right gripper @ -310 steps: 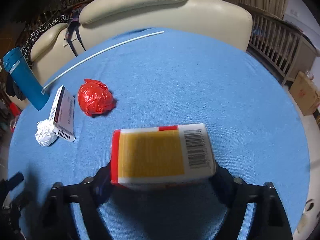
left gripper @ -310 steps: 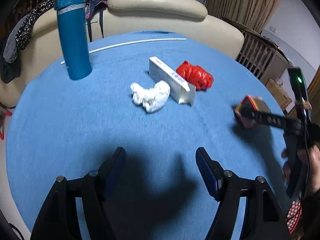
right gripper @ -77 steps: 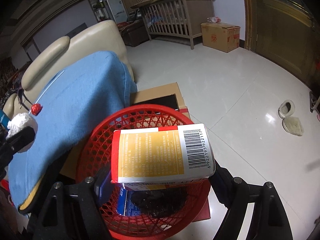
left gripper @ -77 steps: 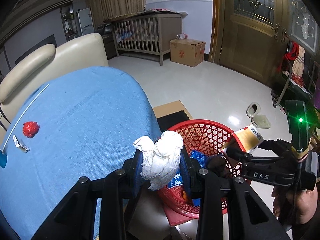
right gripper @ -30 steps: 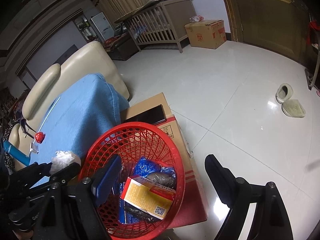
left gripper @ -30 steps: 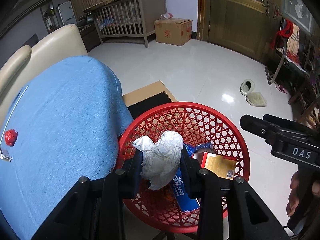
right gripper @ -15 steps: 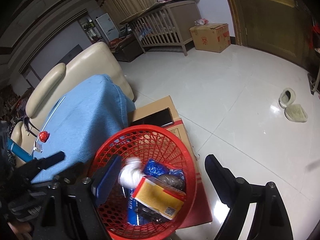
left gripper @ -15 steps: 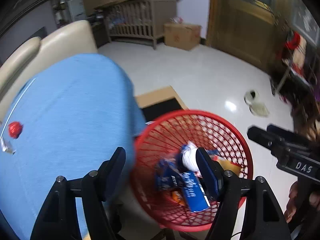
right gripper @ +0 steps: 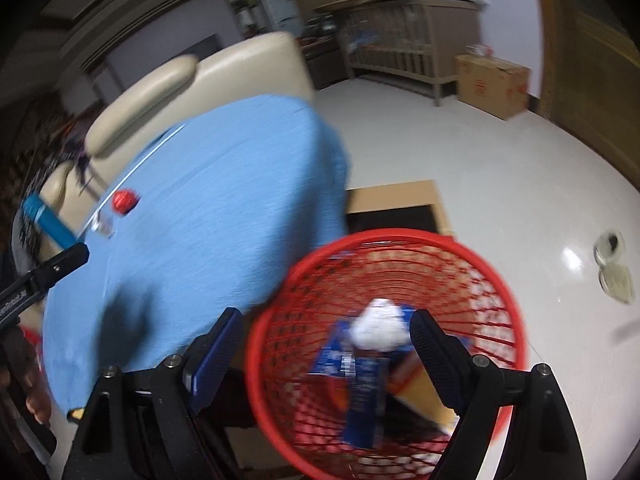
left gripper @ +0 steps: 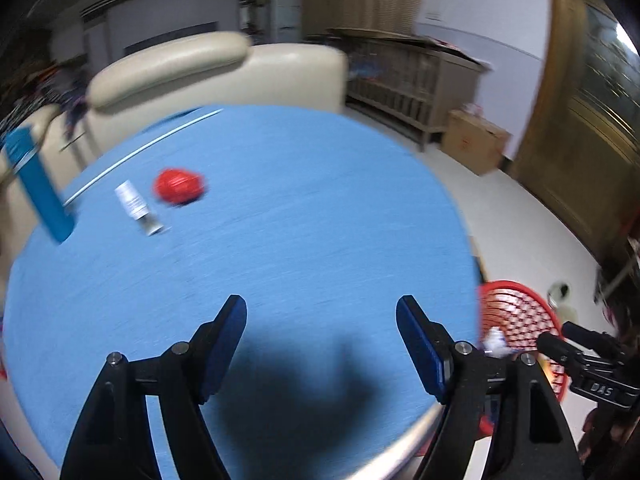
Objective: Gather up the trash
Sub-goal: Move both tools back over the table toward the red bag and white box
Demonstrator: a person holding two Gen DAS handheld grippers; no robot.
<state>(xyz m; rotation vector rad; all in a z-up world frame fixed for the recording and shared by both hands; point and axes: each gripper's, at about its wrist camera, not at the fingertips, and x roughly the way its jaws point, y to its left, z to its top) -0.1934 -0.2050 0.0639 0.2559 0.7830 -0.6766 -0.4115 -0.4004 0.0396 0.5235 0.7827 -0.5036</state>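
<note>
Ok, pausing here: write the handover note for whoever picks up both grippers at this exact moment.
Left gripper: open, empty, over the blue table, facing the leftover trash.
Right gripper: open, empty, above the red basket on the floor beside the table.
Done: the white tissue wad lies in the basket on top of blue packaging; an orange box edge shows beside it.
Left: the red crumpled wrapper and the small white box lie close together on the far side of the table. The blue bottle near them looks like a keeper, not trash.
Frames are motion-blurred.
</note>
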